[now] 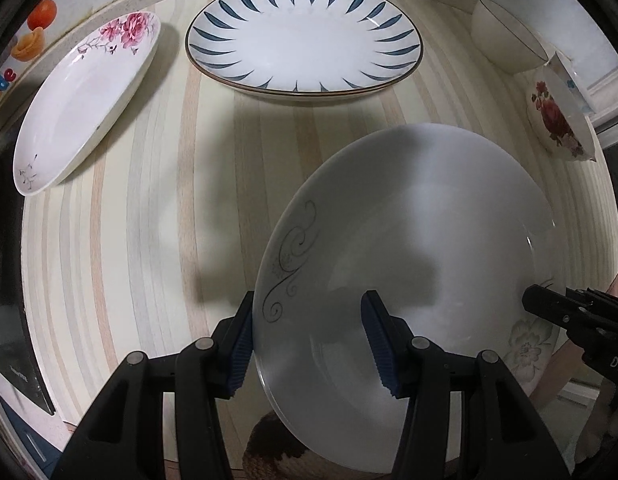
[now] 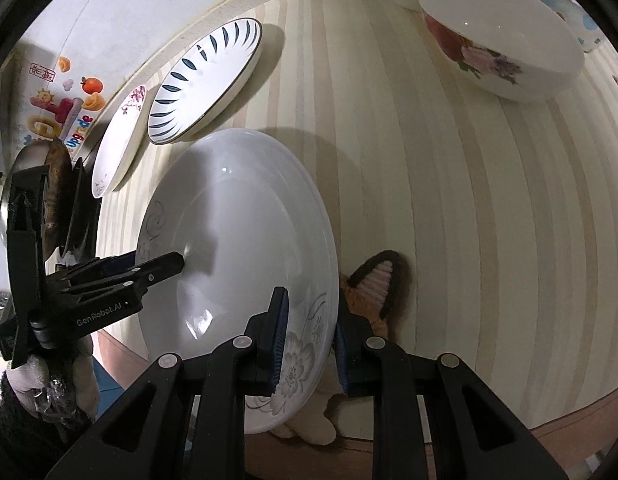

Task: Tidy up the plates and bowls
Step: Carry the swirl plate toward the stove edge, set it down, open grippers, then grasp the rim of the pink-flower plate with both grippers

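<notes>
The white plate (image 1: 409,248) sits between both grippers, at the near edge of the striped worktop (image 1: 149,208). The left gripper (image 1: 309,340) straddles its rim: one finger (image 1: 241,344) outside, under the swirl pattern, the other (image 1: 379,344) over the plate's well. The gap looks wider than the rim, so I judge these fingers released, not yet pinching. The right gripper (image 2: 309,340) straddles the opposite rim at the grey flower; one pad lies on the inner face, the other behind the edge, and whether they are clenched on it I cannot tell.

Ahead of the left fingers, well apart, lies the blue-leaf plate (image 1: 305,40); to their left the pink-blossom plate (image 1: 81,100); far right, a plain bowl (image 1: 505,36) and a rose bowl (image 1: 561,116). The coming move likely turns on carrying the white plate straight forward to the blue-leaf plate, with both grippers equally near.

Readable writing: "GenRobot.AI" on the left gripper seen from the right wrist, and "grade" on the wall sticker (image 1: 5,84).
</notes>
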`<act>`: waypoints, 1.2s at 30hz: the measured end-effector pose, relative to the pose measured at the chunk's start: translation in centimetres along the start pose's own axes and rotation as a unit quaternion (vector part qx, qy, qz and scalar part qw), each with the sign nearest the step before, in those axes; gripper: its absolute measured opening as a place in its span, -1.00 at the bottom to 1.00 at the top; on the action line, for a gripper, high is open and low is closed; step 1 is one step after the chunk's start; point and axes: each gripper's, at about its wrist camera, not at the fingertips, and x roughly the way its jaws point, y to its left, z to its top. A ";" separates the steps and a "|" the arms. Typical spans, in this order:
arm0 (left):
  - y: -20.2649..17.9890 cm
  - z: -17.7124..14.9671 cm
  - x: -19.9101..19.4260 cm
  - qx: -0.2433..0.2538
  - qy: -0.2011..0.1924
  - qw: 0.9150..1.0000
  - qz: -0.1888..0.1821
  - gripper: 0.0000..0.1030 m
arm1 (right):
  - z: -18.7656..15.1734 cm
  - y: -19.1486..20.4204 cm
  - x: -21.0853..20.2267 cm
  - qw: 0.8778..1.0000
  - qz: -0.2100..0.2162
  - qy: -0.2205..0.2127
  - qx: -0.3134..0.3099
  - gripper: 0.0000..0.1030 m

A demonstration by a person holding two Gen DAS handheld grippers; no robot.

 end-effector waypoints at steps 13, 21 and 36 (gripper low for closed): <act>5.9 2.9 -7.0 -0.066 -0.072 0.995 0.028 -0.04 | 2.4 0.5 -4.2 1.000 -0.009 0.005 -0.006 -0.55; 17.8 2.2 -7.5 -0.239 -0.090 0.966 0.024 -0.04 | 12.2 14.2 -3.9 0.986 0.073 -0.039 -0.148 -0.23; 26.2 5.6 -1.8 -0.340 -0.076 0.937 0.013 -0.05 | 28.6 29.1 17.0 0.957 0.047 0.042 -0.283 -0.52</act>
